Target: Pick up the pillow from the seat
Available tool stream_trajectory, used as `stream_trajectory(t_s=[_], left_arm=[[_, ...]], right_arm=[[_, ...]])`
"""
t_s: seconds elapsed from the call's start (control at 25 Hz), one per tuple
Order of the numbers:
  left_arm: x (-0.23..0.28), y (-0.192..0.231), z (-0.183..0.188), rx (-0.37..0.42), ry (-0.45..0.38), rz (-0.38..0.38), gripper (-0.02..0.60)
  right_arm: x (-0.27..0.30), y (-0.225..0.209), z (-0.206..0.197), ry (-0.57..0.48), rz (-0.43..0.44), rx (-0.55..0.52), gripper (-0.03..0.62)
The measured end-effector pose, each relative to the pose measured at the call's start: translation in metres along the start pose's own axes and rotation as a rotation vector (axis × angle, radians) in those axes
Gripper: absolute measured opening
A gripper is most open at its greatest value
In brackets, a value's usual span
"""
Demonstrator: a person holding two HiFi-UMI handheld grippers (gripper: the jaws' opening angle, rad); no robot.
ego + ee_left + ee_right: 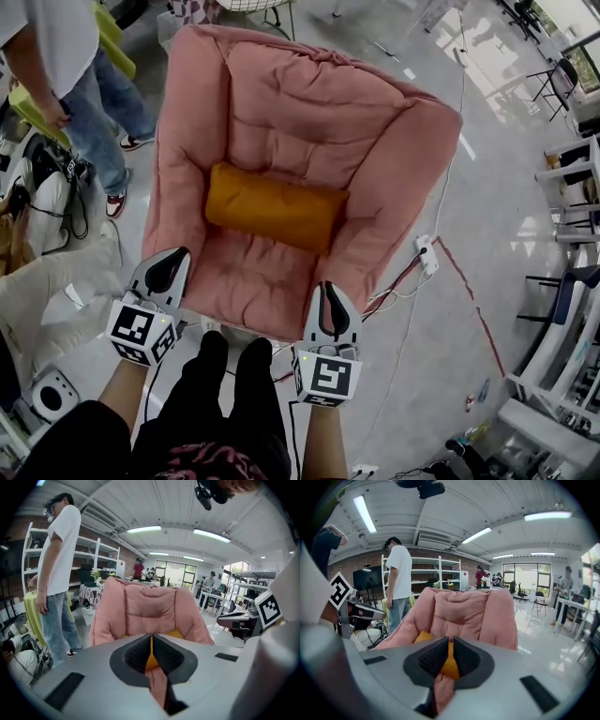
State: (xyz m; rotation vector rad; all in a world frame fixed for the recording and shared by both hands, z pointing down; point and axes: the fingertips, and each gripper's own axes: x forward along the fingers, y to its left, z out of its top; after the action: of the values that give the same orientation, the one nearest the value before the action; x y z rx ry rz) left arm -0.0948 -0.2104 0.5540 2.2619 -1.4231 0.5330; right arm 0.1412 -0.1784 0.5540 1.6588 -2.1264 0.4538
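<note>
Left hand-held gripper [167,272], right hand-held gripper [330,311], head view: both pressed together, empty, near chair [309,103] front. Pillow [275,208] mid-seat. Left gripper view: pillow ahead, open jaws first. Right gripper view: same, then pinch pillow ends.

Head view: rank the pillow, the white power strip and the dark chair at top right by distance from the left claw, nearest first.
1. pillow: on the pink armchair, ahead and to the right of the left claw.
2. power strip: on the floor, further right.
3. dark chair: far top-right corner.
</note>
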Motion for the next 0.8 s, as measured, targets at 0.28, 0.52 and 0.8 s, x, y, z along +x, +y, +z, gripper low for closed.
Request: stream_trajectory(t_s=[0.28, 0.52, 0.8], left_arm=[[0.016, 0.001, -0.022, -0.006, 0.027, -0.009, 0.009], [0.028, 0.005, -0.046, 0.005, 0.046, -0.004, 0.009], [0.038, 0.011, -0.071, -0.005, 0.059, 0.012, 0.009]], right_arm=[[0.015, 0.002, -0.023, 0.039, 0.001, -0.028, 0.021], [0.031, 0.003, -0.046, 0.059, -0.004, -0.007, 0.021], [0.042, 0.002, -0.079, 0.091, -0.001, 0.011, 0.021]])
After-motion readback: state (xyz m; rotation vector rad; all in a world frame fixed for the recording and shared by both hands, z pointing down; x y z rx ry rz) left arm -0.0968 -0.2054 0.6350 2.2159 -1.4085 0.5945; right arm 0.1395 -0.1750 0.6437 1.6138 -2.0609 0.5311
